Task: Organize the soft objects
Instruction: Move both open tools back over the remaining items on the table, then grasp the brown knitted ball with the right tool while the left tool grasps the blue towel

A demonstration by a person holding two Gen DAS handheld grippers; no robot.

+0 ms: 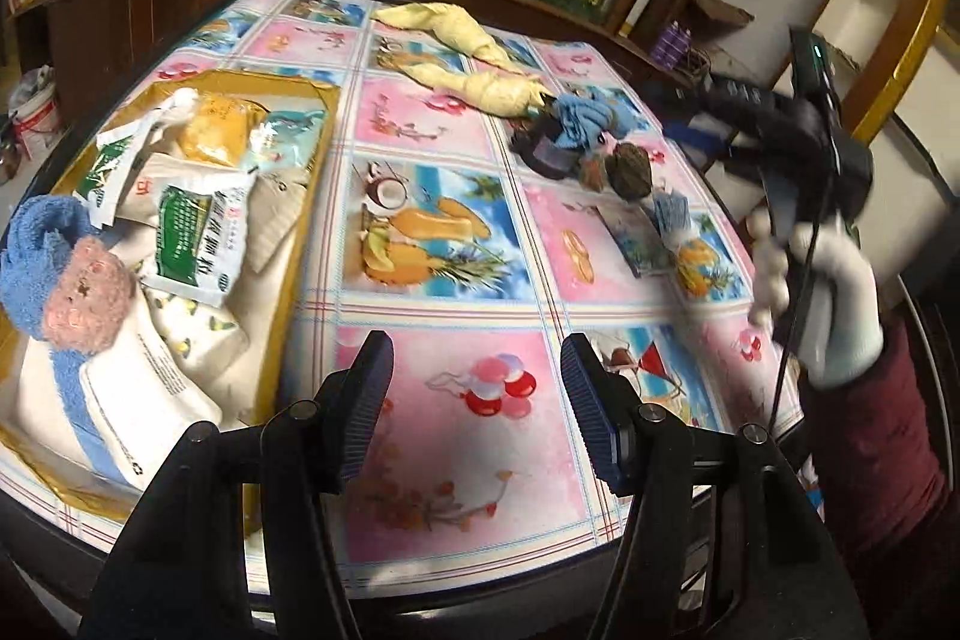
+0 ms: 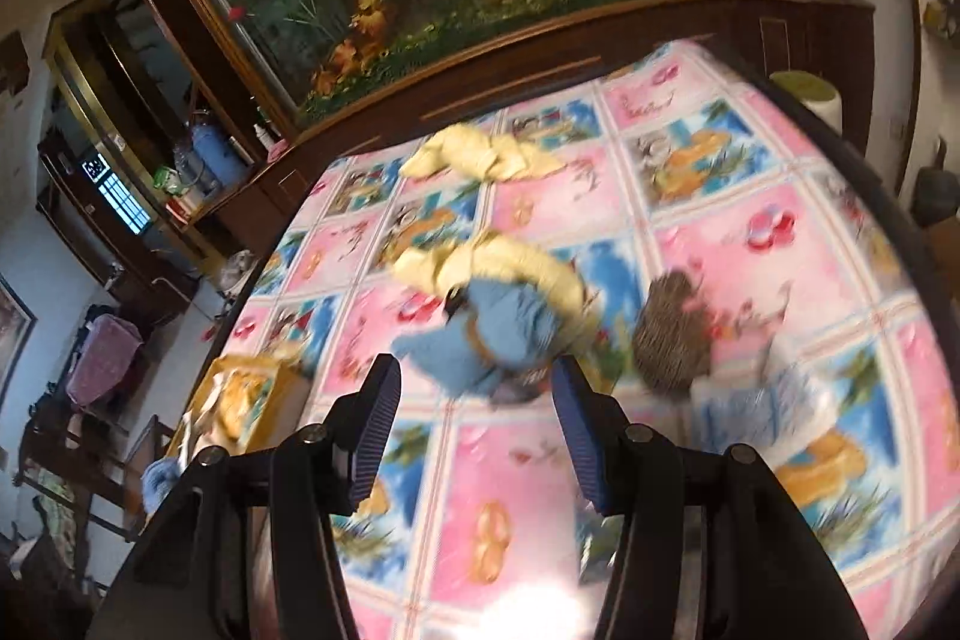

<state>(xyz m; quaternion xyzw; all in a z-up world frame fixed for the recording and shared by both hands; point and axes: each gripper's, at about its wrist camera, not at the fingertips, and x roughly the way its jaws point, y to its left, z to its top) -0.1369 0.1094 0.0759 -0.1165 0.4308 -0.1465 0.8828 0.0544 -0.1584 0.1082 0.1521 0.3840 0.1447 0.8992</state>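
Hovering over the fruit-print tablecloth point(image 1: 456, 436), I am holding both grippers parted with nothing between the pads: the left gripper point(image 1: 477, 403) is standing released above a bare pink square, and the right gripper point(image 2: 477, 421) is hanging just as unladen, seen from the left camera as a blurred black tool in a white-gloved hand point(image 1: 834, 298).

Lying straight ahead of the right gripper, just beyond its fingertips, is the blue cloth bundle point(image 2: 480, 334), tangled against the end of the pale yellow twisted cloth point(image 2: 510, 268). I am reading the yellow cloth's long axis as running away from me and to the left, toward the far edge of the table, with a second yellow piece point(image 2: 480, 157) lying farther back. A brown knitted lump point(image 2: 675, 334) is sitting just to the right of the blue bundle, and a blurred pale blue item point(image 2: 756, 406) is lying nearer still on that side. My judgement: the right hand is much the nearer to this cluster; from the left gripper it is lying well apart, up and to the right.

Sitting at the left gripper's side is the yellow cardboard box point(image 1: 312, 196), already crowded: a blue towel point(image 1: 36, 244) and a pink plush piece point(image 1: 90, 298) are resting at its near end, with green-printed sachets point(image 1: 192, 232), an orange packet point(image 1: 222, 130) and white pouches point(image 1: 150, 388) heaped inside. I am taking the box as the likely destination.
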